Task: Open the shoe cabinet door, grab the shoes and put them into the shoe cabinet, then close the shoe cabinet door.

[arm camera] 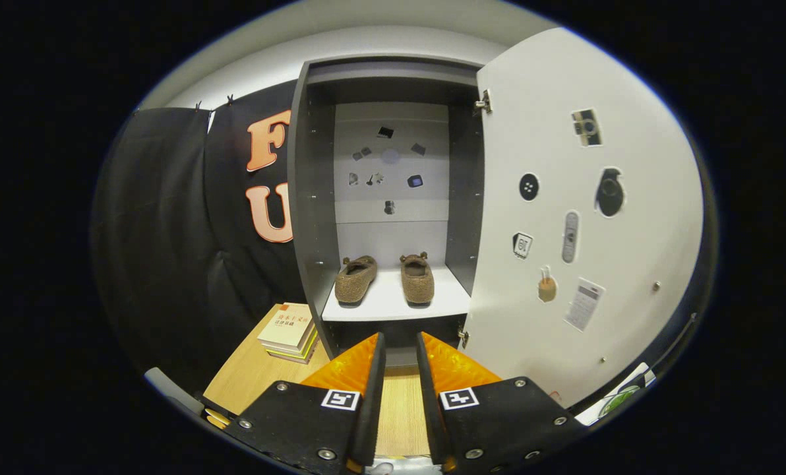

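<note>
Gripper view looks straight into the open cabinet [314, 198], with both shoes [355, 278] already sitting on its white shelf [393, 305], toes toward me and set a little apart. The gripper [401, 346] hangs just short of the shelf edge, its fingers parted by a narrow gap and holding nothing. The door [564, 218] stands swung wide to the right, so closing it looks like the one step left.

The risk I'd guess at is in that swing: the door is a broad, smooth, flat panel with no handle I can make out, so a fingertip pushing on its face could slide off. The shoes sit near the shelf front, and one nudged forward might catch the closing door. A stack of books [289, 332] rests on the wooden table [248, 376] just left of the cabinet, close enough to be clipped.

The shoes look fuzzy and soft, low slippers; the cabinet walls are dark, hard board.
</note>
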The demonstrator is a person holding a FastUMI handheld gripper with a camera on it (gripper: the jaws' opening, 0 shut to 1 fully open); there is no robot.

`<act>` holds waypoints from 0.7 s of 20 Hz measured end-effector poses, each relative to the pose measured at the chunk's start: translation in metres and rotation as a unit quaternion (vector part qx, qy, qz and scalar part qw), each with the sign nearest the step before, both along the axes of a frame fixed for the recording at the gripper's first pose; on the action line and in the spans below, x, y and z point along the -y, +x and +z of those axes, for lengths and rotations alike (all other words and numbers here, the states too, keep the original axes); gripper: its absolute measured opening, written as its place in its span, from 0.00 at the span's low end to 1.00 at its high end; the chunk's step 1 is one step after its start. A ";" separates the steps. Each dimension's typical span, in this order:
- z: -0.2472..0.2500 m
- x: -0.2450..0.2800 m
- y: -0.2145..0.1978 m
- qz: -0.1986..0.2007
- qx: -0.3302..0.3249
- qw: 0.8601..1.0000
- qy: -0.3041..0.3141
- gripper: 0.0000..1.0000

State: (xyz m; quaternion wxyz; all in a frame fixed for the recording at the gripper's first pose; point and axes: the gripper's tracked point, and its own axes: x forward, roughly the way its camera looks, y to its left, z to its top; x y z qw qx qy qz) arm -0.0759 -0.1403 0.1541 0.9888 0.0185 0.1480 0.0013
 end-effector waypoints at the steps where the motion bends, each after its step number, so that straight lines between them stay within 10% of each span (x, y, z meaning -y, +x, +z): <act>1: 0.001 0.005 -0.007 -0.003 0.003 1.000 0.000 0.33; 14: 0.007 0.086 -0.091 -0.056 0.013 0.998 0.000 0.33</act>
